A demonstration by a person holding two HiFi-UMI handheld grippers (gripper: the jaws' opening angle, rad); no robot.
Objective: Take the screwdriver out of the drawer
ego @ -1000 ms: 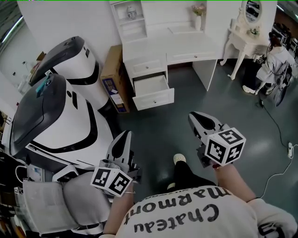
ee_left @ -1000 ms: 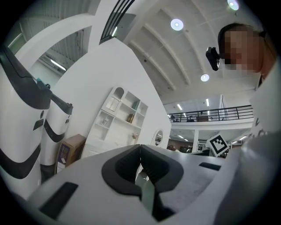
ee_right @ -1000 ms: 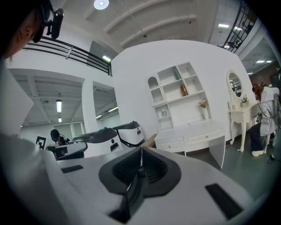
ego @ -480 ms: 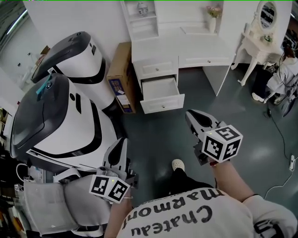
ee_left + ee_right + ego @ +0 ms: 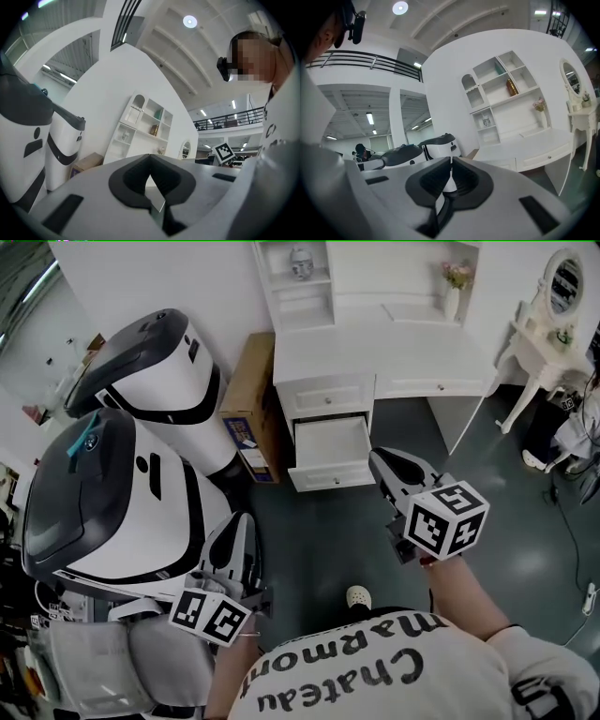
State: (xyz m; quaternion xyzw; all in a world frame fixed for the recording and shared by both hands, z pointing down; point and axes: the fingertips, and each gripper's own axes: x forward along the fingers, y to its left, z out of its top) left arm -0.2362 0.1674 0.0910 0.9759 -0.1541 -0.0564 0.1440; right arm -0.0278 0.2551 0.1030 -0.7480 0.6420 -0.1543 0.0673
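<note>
We hold both grippers w/ jaws pressed together, nothing betw. them. The left gripper (image 5: 246,519) is near-left, beside the white robot shell (image 5: 122,493). The right gripper (image 5: 379,457) points far, tip by the right edge of the open drawer (image 5: 335,475) under the white desk (image 5: 375,348). The drawer's inside looks plain white. We can't make out the screwdriver there.

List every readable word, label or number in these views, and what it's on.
"Chateau Marmont": on the person's shirt, upside down in the head view.
Label on the cardboard box: print too small to read.
Marker cubes: black-and-white square codes, no words.
Nothing else is legible in any view.
</note>
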